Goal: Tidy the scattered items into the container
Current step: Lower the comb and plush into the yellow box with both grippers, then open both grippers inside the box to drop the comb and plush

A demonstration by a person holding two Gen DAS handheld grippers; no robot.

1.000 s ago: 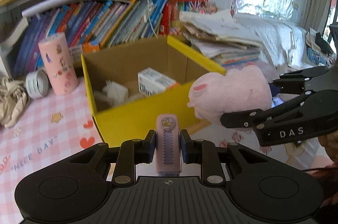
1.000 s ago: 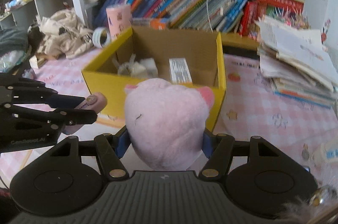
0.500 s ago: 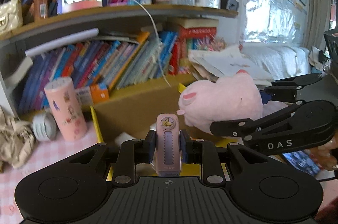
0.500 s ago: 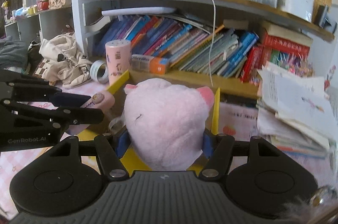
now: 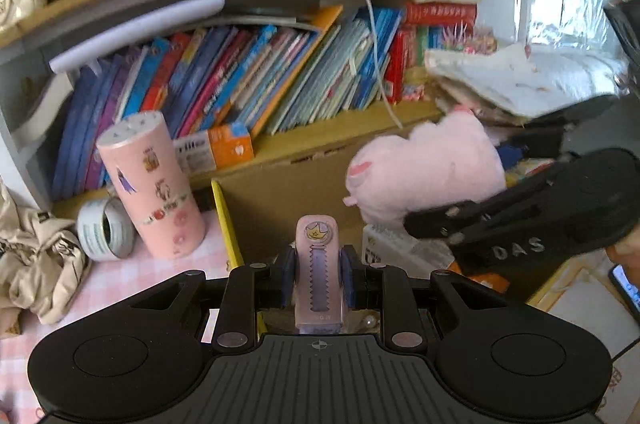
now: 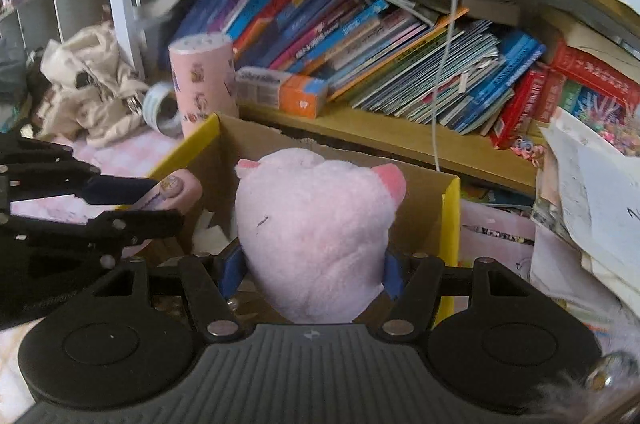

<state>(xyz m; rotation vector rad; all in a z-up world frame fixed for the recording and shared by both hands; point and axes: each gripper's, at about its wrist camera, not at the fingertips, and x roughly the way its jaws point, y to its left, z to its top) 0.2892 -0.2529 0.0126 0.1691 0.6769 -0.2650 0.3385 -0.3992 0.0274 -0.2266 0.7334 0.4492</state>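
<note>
My left gripper (image 5: pixel 318 276) is shut on a small pink case with a purple zigzag strip and a crown sticker (image 5: pixel 318 272). It holds the case above the open yellow cardboard box (image 5: pixel 224 212). My right gripper (image 6: pixel 310 270) is shut on a pink plush toy (image 6: pixel 316 228) and holds it over the same box (image 6: pixel 450 208). The plush also shows in the left wrist view (image 5: pixel 428 168), and the pink case shows in the right wrist view (image 6: pixel 172 190). A white carton (image 5: pixel 400 252) and crumpled paper (image 6: pixel 210 232) lie inside the box.
A pink cylinder with stickers (image 5: pixel 152 184) and a tape roll (image 5: pixel 104 228) stand left of the box. A beige bag (image 5: pixel 32 256) lies at far left. A bookshelf (image 6: pixel 360 40) runs behind the box. A paper stack (image 6: pixel 592 192) sits at right.
Both grippers have moved forward from in front of the box to over its opening, first rising, then tipping down a little. Each keeps its hold.
</note>
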